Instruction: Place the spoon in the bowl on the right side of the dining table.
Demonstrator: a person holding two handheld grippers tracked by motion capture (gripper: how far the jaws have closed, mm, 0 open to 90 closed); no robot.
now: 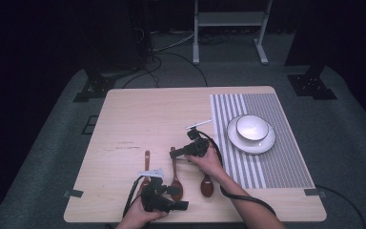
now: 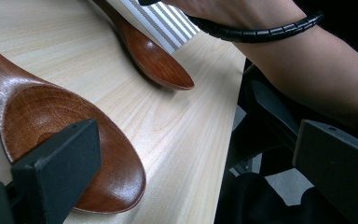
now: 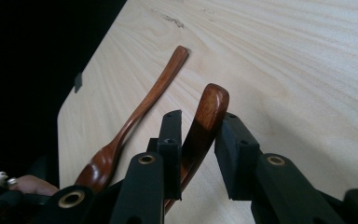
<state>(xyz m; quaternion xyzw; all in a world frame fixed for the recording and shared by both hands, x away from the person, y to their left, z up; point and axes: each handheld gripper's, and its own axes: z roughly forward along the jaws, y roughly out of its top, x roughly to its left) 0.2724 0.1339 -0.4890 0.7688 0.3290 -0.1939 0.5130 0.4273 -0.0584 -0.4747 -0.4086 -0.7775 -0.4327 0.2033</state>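
In the right gripper view the jaws hide the lower handle of the middle spoon (image 3: 208,112); whether the pads press it cannot be told. The left spoon (image 3: 140,112) has its bowl partly hidden. In the left gripper view the right spoon (image 2: 154,58) is cut off at the top edge.

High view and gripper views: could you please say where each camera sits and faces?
High view: above the person's side, looking down on the pale wooden table; both forearms show.
Left gripper view: on the left gripper, facing the bowl of the middle brown wooden spoon; right forearm shows.
Right gripper view: on the right gripper, facing that spoon's handle; left fingers show.
Both gripper views share that spoon.
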